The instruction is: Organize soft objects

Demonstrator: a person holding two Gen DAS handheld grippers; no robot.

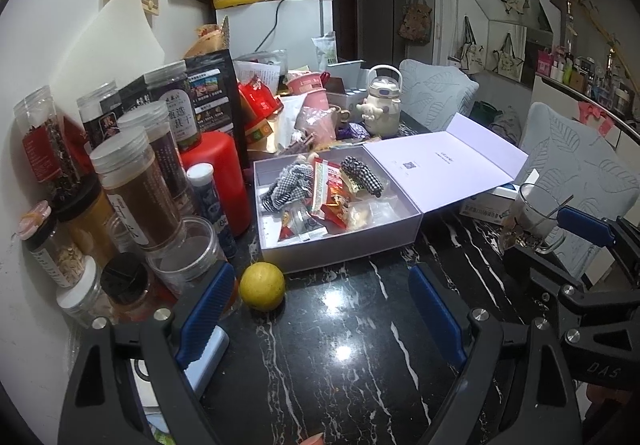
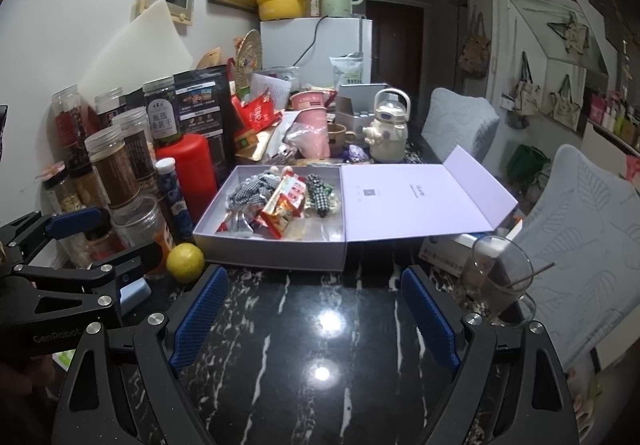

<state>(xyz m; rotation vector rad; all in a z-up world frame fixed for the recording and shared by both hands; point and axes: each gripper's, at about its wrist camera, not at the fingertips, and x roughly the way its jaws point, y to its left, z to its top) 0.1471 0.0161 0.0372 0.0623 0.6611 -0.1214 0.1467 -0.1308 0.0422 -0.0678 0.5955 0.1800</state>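
1. We read "GenRobot" on the left tool [image 2: 100, 241] seen from the right wrist; "DAS" on the right tool [image 1: 576, 241].
2. Both tools spread wide, empty, angled down over the worktop [image 2: 320, 365].
3. Gingham soft pieces [image 1: 286, 185] lie in the open box [image 1: 340, 253] (snack packets alongside); bare marble before it.

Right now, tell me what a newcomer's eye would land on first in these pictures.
The open lavender box in the middle of the black marble table, holding checkered fabric pieces and snack packets, draws the eye first. Next comes the yellow citrus fruit by the box's near left corner, beside the red canister and crowded jars. Both grippers, left gripper and right gripper, stand open above bare tabletop.
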